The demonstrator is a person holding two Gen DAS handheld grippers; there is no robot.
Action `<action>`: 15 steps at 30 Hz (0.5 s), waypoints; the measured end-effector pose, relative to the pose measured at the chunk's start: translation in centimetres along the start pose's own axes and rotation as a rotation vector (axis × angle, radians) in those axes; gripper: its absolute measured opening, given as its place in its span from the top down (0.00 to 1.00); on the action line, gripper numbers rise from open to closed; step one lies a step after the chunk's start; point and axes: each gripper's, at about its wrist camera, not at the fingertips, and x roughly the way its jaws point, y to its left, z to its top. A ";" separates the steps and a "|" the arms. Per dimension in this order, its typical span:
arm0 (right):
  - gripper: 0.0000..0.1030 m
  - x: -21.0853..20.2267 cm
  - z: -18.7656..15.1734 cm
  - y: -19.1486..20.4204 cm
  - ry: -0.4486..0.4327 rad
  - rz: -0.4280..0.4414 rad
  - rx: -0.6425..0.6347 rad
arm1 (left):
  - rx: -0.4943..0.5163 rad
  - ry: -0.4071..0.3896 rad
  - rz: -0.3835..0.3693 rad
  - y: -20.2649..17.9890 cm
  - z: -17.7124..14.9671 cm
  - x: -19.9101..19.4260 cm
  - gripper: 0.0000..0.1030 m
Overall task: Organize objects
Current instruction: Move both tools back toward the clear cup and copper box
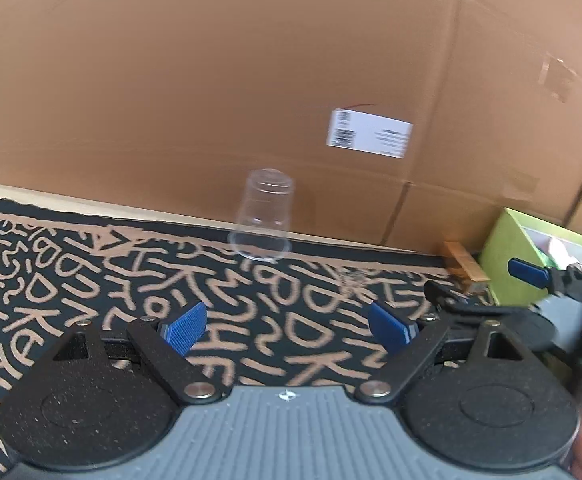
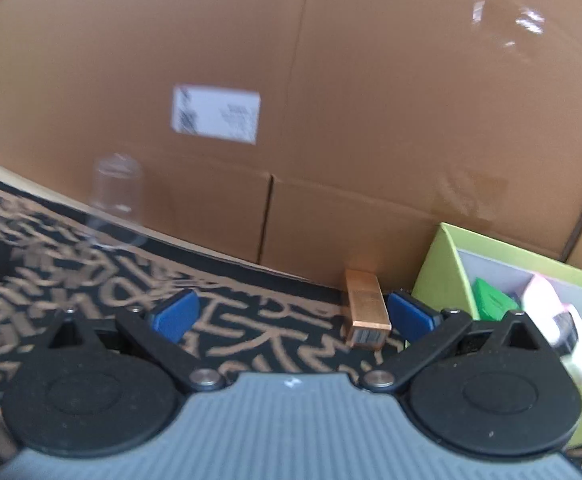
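While we hold both tools low over the table, a large brown cardboard box (image 1: 211,80) fills the whole background, standing upright at the far edge with a white printed shipping label (image 1: 369,133) stuck on its face. Below it spreads the black cloth with tan scribbled letter shapes (image 1: 91,280), which covers the tabletop under both of our grippers.

At the right end of the cloth, against the cardboard, sits an open lime-green box with a pale grey lining (image 2: 447,264). We see it divided into compartments, with a green packet (image 2: 491,300) and some pale pink and white items inside; the blur keeps us from naming them.

Our left gripper (image 1: 287,326) has its blue ribbed pads spread wide, with only patterned cloth between them, so it holds nothing. Our right gripper (image 2: 291,314) also stands wide open and empty in its own view; from the left wrist view it shows only as a blue pad and dark linkage in front of the green box.

A clear plastic cup (image 1: 262,220) stands upside down at the far edge of the cloth, close to the cardboard, ahead of the left gripper and well apart from it.

A small copper-coloured rectangular box (image 2: 367,304) lies on the cloth just left of the green box, just beside the inner face of the right gripper's right-hand pad; we cannot tell whether they touch.
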 end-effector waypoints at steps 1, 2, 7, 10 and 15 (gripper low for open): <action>0.00 1.3 0.2 0.1 0.021 -0.027 -0.007 | -0.001 -0.001 0.005 0.2 0.2 0.4 0.11; 0.00 2.6 0.4 0.1 0.039 -0.040 -0.009 | 0.000 -0.001 0.009 0.3 0.5 0.7 0.11; 0.00 7.8 1.0 -0.2 0.145 -0.099 0.002 | 0.007 0.002 0.026 0.3 1.6 3.0 0.11; 0.01 9.6 1.0 -0.5 0.176 -0.145 0.027 | 0.002 0.020 0.021 0.7 1.9 4.3 0.11; 0.00 10.8 1.6 -1.3 0.211 -0.159 0.119 | -0.009 0.030 0.009 1.1 2.1 5.6 0.11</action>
